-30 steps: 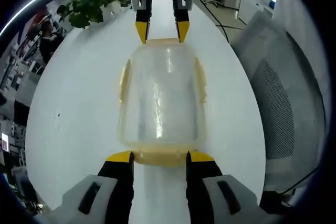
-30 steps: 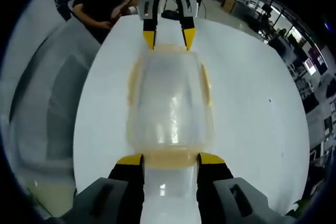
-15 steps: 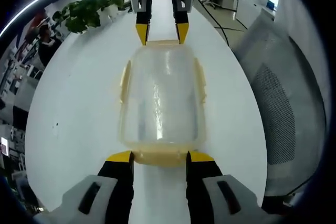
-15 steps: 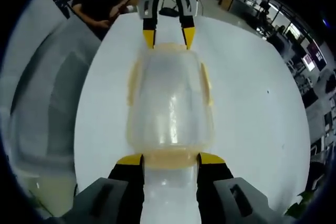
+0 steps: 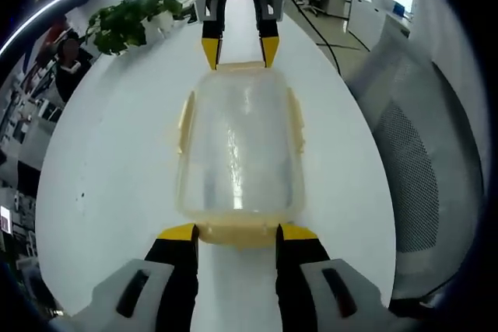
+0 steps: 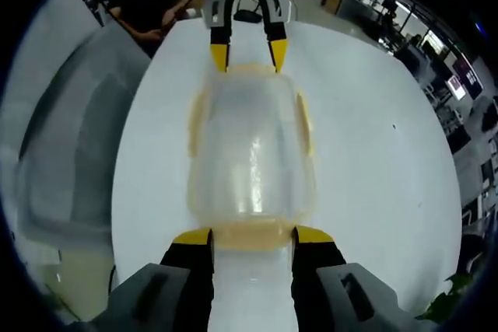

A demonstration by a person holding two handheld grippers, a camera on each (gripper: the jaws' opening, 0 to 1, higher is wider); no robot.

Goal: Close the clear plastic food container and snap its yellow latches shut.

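In the left gripper view, the left gripper [image 5: 236, 232] sits at 6 o'clock, jaws spread apart, tips against the near yellow latch [image 5: 237, 232] of the clear container [image 5: 240, 145] lying on the white desk [image 5: 109, 145]. At 12 o'clock the right gripper [image 5: 240, 50], likewise spread, meets the far end.

A white bench [image 5: 117, 161] carries the clear plastic food container [image 5: 240, 149] at its centre, a potted plant [image 5: 128, 21] at 11 o'clock.

container [image 5: 240, 145]: clear glossy plastic (yellow latches) | table [image 5: 117, 153]: smooth white
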